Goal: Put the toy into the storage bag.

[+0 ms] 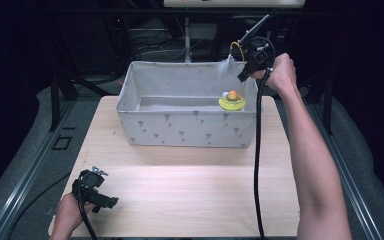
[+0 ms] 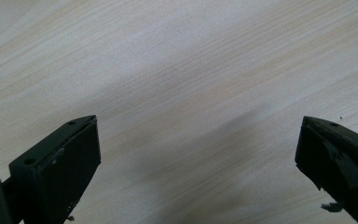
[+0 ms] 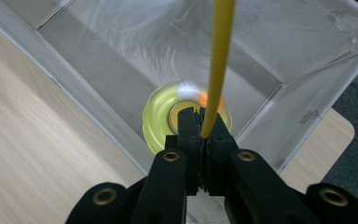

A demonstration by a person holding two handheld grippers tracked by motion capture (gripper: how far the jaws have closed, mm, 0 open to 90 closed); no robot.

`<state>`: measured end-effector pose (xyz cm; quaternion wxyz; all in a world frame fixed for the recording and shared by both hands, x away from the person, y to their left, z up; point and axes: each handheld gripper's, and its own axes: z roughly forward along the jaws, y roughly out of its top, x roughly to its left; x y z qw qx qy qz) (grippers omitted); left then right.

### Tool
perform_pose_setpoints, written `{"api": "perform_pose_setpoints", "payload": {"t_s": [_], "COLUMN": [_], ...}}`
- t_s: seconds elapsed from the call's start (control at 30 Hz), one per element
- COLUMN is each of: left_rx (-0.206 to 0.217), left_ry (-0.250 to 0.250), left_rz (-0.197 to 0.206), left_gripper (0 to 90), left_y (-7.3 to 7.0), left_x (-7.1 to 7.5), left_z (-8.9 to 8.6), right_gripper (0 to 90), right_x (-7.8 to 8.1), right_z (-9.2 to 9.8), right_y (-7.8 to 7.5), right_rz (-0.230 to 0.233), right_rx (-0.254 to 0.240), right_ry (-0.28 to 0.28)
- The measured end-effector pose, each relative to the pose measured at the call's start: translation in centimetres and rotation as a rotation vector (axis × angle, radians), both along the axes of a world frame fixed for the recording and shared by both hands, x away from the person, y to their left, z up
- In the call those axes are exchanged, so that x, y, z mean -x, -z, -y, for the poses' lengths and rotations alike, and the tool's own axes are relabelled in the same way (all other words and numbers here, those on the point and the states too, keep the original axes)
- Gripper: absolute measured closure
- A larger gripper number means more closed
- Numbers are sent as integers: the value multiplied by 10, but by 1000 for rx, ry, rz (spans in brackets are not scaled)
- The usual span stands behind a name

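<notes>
A: What is the right gripper [image 1: 245, 70] doing above the fabric bin [image 1: 180, 131]?

B: Its jaws are pinched tight on a thin yellow rod [image 3: 218, 65], which runs up and away from the tips in the right gripper view. A white feather [image 1: 224, 65] shows just beside it in the high view, so I take the whole thing for a cat teaser toy. The round yellow base [image 3: 159, 117] sits straight below the jaws, inside the bin at the corner nearest this gripper.

A: So which step is this?

B: I judge it to be lowering the toy into the bin, nearly done. Whether the base already rests on the bin floor or hangs just above it, I cannot tell.

A: Anything else in the bin?

B: A small orange ball [image 1: 232, 94] and a whitish one ride on the base. Otherwise I see bare grey lining.

A: And the next move?

B: Probably easing the rod down until the base settles, then parting the jaws and lifting clear of the near wall without snagging the feather.

A: The left gripper [image 1: 100, 196]?

B: Spread wide, holding nothing, with bare wooden table [image 2: 177, 70] ahead of it, well apart from the bin.
</notes>
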<state>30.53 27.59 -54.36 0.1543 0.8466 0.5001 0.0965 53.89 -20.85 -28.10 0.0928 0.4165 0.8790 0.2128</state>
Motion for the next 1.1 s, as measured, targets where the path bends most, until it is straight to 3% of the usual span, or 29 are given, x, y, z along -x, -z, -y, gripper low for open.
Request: {"api": "perform_pose_setpoints", "payload": {"t_s": [0.3,1.1], "left_rx": [1,-3], "left_ry": [-5,2], "left_rz": [2,3], "left_gripper": [1,1], "left_y": [0,0], "left_x": [-1,-1], "left_z": [0,0], "right_gripper": [886,886], "right_x": [-4,-4], "right_z": [-4,6], "right_y": [21,46], "right_rz": [-26,-77], "right_rx": [3,15], "right_ry": [-3,4]}}
